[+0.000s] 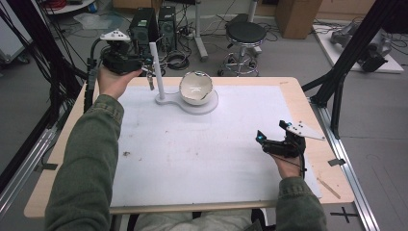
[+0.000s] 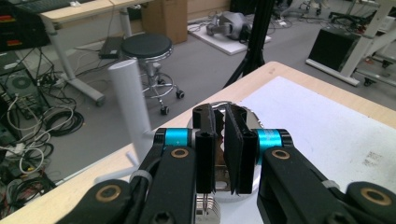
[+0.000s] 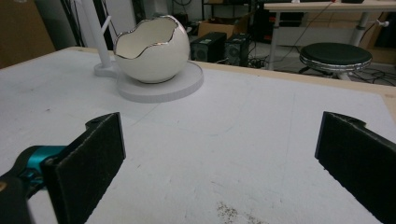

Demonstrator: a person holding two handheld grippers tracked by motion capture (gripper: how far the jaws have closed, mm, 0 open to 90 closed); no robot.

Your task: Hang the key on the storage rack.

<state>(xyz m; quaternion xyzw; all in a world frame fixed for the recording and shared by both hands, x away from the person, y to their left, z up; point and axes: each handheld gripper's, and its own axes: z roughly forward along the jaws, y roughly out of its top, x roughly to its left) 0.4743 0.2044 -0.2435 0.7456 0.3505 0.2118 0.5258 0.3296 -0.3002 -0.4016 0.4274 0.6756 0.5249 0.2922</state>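
Here the table [image 1: 308, 103] is the largest thing, a pale wooden top with a white mat [image 1: 202, 154] covering most of it. At the far edge of the mat stands a white stand [image 1: 166, 100]: a flat round base that carries a bowl [image 1: 196, 88] shaped like a cracked eggshell, white with a silvery jagged rim, and just left of it a thin upright post [image 1: 157, 70] with a short peg sticking out low on its side. In the right claw view the bowl [image 3: 152, 51] sits upright on the base, open at the top, and the post [image 3: 95, 28] rises close behind it. The left claw [image 1: 146, 65] is held at the table's far left corner, just left of the post and close to it. Its jaws are nearly together in the left claw view [image 2: 223, 154], clamped on a small metal piece [image 2: 208, 207] that hangs below the pads; it is too hidden to tell what it is. The post [image 2: 133, 107] shows blurred just left of these jaws, apart from them, and the base and bowl lie right behind them. The right claw [image 1: 262, 139] rests low over the mat's near right part, well apart from the stand. In its own view [image 3: 219, 154] its jaws stand wide with nothing between them but bare mat, which bears a small patch of dark specks [image 3: 231, 212].
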